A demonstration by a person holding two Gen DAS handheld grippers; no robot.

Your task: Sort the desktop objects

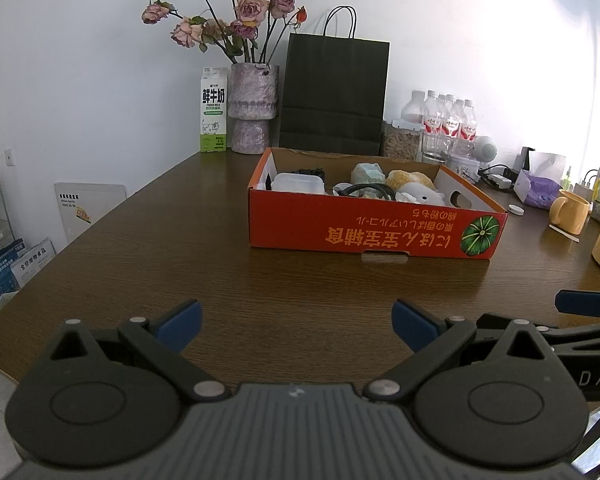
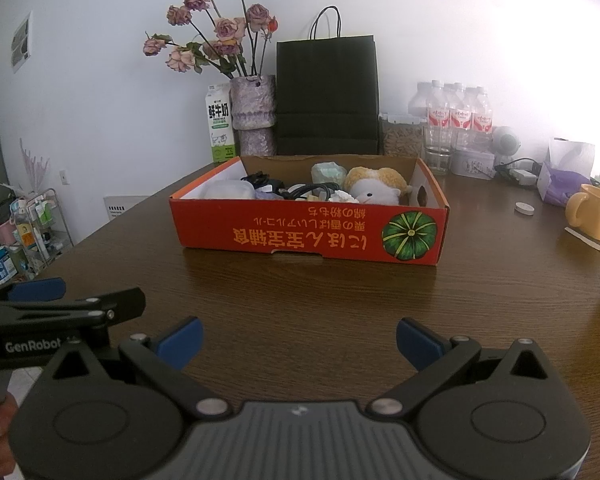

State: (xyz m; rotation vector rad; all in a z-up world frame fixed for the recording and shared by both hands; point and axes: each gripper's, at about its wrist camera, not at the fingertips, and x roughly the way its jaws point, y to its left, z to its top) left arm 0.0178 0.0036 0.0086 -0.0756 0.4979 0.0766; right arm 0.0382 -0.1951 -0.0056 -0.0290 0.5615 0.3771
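Observation:
An open red cardboard box [image 1: 356, 236] [image 2: 300, 236] stands on the brown wooden table. It holds a clear plastic container [image 1: 298, 183] [image 2: 228, 191], black cables [image 1: 370, 191] [image 2: 312, 190], a pale green lump [image 1: 368, 173] [image 2: 327, 171] and a yellow and white plush toy [image 1: 414, 188] [image 2: 374, 188]. My left gripper [image 1: 296, 326] is open and empty, low over the table well in front of the box. My right gripper [image 2: 300, 344] is open and empty, beside the left one, also short of the box.
Behind the box stand a milk carton [image 1: 214, 114], a vase of dried roses [image 1: 254, 108], a black paper bag [image 1: 334, 100], a jar and water bottles [image 1: 450, 120]. At right are a yellow mug [image 2: 592, 212], a white cap [image 2: 525, 208] and a tissue pack [image 2: 560, 184].

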